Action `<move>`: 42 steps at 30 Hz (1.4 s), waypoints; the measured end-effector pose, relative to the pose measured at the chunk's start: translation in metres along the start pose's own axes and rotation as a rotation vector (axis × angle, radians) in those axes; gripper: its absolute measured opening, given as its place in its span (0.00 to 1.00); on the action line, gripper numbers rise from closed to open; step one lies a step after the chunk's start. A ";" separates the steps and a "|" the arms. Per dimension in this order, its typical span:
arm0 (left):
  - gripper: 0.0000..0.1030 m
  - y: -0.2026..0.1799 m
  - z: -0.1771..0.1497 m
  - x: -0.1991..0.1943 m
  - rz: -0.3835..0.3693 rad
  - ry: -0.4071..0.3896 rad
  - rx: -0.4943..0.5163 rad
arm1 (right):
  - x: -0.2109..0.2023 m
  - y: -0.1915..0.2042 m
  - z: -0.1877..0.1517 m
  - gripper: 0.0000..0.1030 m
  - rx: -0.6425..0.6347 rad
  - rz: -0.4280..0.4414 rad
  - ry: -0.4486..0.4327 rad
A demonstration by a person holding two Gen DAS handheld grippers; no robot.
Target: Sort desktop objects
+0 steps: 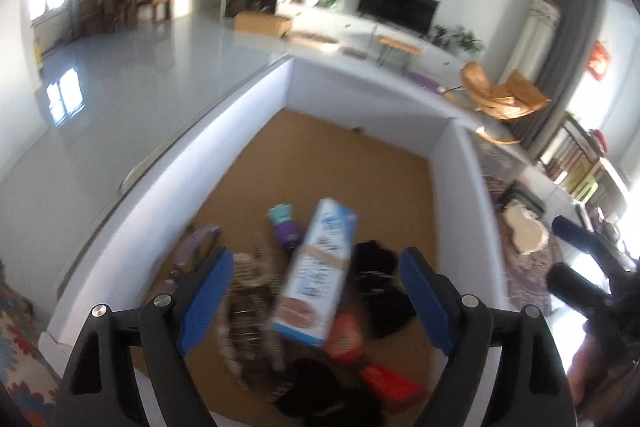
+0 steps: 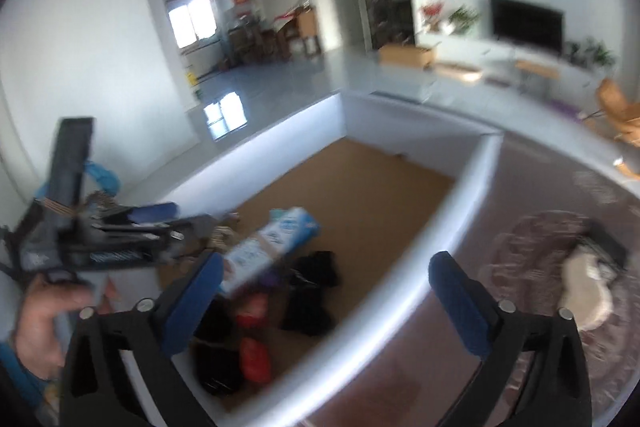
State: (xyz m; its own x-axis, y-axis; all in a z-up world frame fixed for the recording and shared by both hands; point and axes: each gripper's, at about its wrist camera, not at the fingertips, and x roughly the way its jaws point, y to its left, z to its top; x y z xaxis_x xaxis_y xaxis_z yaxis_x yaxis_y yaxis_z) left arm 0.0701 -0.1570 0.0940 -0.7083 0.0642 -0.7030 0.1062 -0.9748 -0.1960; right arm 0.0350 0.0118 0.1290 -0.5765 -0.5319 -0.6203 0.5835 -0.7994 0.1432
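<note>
A big white-walled bin [image 1: 256,131] with a brown cardboard floor sits low in the room, and its load is piled at the near end. On top lies a tall blue-and-white carton [image 1: 316,271], tilted, with a tan band across its middle. Around it are black garments [image 1: 380,287], red packets [image 1: 344,339], a striped basket-like thing [image 1: 248,299] to the left, and a teal and purple item [image 1: 284,227] just beyond. The left tongs [image 1: 316,303] hang spread wide above the carton, gripping nothing. The right tongs [image 2: 324,301] are likewise gaping and empty, over the bin's right wall [image 2: 400,287].
</note>
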 end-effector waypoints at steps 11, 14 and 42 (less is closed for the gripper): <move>1.00 -0.198 -0.031 -0.025 -0.418 0.039 0.269 | -0.082 -0.197 -0.162 1.00 0.199 -0.520 0.120; 1.00 -0.246 -0.054 0.001 -0.426 0.090 0.356 | -0.099 -0.251 -0.186 1.00 0.291 -0.614 0.175; 1.00 -0.318 -0.133 0.142 -0.146 0.215 0.478 | -0.114 -0.305 -0.217 1.00 0.457 -0.634 0.216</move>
State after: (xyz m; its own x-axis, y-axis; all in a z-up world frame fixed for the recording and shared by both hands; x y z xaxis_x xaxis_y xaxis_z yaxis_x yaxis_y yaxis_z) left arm 0.0285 0.1906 -0.0341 -0.5278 0.1999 -0.8256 -0.3478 -0.9376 -0.0047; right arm 0.0462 0.3770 -0.0111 -0.5684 0.0892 -0.8179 -0.1353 -0.9907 -0.0140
